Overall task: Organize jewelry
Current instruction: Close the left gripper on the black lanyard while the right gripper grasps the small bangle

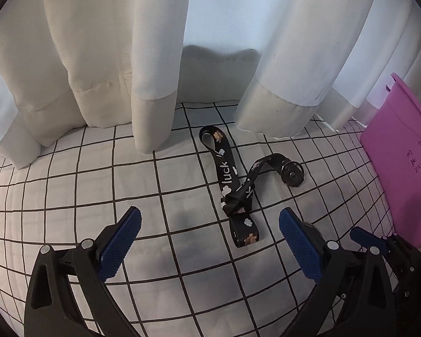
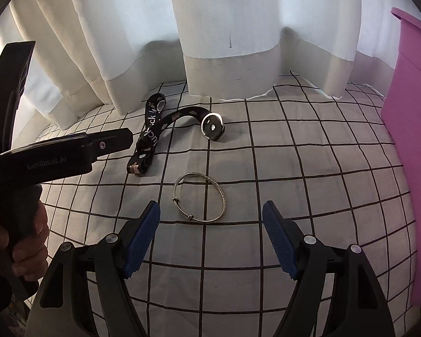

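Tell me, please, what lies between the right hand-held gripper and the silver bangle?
Nothing lies there. In the right wrist view, only bare checked cloth separates the open right hand-held gripper from the silver bangle.

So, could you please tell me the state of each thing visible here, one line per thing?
Left claw: open, empty, above the cloth.
Right claw: open, empty, just short of the bangle.
Silver bangle: lying flat on the cloth, not gripped.
Black strap: lying loose and twisted, one end looped, not gripped.
Round metal clasp: at the strap's end, tilted up.
Pink box: standing at the right edge.
Curtains: hanging, hems touching the checked cloth.
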The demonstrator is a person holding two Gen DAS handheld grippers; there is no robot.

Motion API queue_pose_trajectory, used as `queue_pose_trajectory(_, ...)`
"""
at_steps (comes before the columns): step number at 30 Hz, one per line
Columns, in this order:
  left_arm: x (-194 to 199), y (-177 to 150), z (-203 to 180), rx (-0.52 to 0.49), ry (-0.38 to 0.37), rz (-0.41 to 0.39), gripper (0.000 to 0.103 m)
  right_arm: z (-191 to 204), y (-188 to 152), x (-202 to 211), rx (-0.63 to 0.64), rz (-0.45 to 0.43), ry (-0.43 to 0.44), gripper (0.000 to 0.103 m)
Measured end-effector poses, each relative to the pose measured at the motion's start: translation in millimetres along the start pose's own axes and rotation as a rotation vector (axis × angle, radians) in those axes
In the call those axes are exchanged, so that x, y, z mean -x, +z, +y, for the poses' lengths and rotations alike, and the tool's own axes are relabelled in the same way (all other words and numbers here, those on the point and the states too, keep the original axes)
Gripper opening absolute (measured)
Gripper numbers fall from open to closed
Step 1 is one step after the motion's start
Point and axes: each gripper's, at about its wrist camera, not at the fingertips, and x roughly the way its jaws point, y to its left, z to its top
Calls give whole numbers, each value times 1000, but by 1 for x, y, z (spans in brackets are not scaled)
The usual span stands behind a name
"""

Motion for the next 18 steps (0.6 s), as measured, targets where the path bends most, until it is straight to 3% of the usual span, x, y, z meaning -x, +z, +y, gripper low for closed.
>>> queue_pose_trajectory(18,-48,20,2,-12,59,77,97,12,3,-29,17,26,-137,72)
